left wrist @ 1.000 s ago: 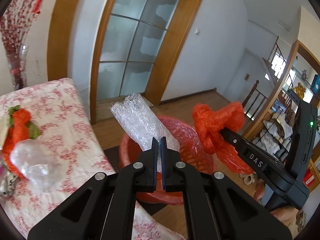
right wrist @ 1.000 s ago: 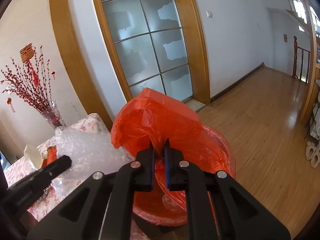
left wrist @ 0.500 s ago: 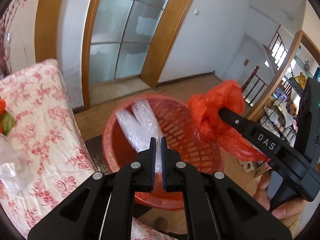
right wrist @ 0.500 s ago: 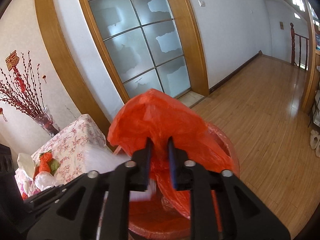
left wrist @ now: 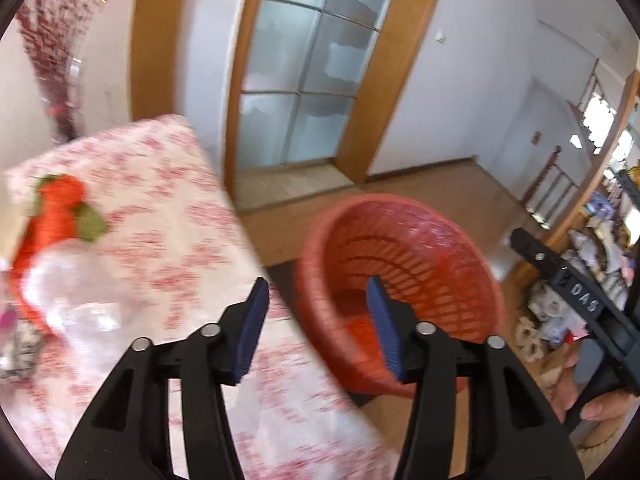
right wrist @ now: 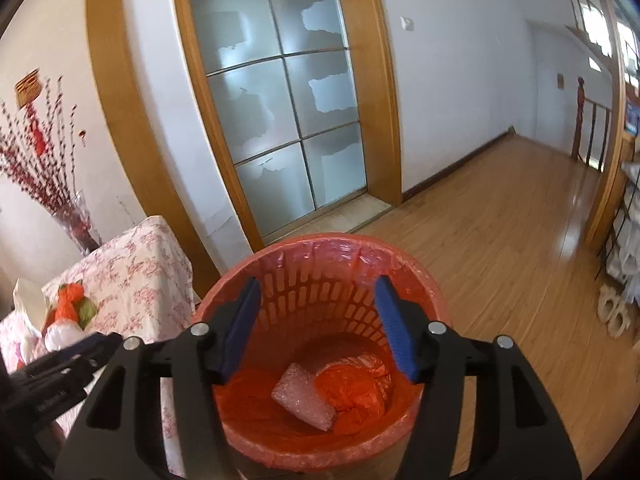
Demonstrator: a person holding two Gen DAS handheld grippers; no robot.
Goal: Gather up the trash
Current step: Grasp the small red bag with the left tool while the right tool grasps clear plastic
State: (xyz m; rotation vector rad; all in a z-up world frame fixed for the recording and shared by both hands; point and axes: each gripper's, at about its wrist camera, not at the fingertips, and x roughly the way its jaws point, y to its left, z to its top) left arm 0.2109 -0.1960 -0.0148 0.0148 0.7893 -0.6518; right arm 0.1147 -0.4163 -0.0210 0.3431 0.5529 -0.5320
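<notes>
A red plastic waste basket (right wrist: pixel 320 264) with a red liner stands on the floor beside the table; it also shows in the left wrist view (left wrist: pixel 400 240). Inside it lie a piece of bubble wrap (right wrist: pixel 302 400) and a crumpled red plastic bag (right wrist: pixel 356 388). My right gripper (right wrist: pixel 318 324) is open and empty just above the basket. My left gripper (left wrist: pixel 318 326) is open and empty, between the table's edge and the basket. More trash lies on the table: an orange bag (left wrist: pixel 56 208) and clear plastic (left wrist: pixel 68 292).
The table has a red-flowered cloth (left wrist: pixel 168 216). A vase of red branches (right wrist: pixel 76 220) stands at its far end. A glass door (right wrist: pixel 280 120) is behind the basket. Wooden floor (right wrist: pixel 500 216) stretches to the right. Slippers (right wrist: pixel 612 312) lie at far right.
Both grippers have opened. The bubble wrap and the red bag have dropped into the basket. The left gripper has swung left toward the table.
</notes>
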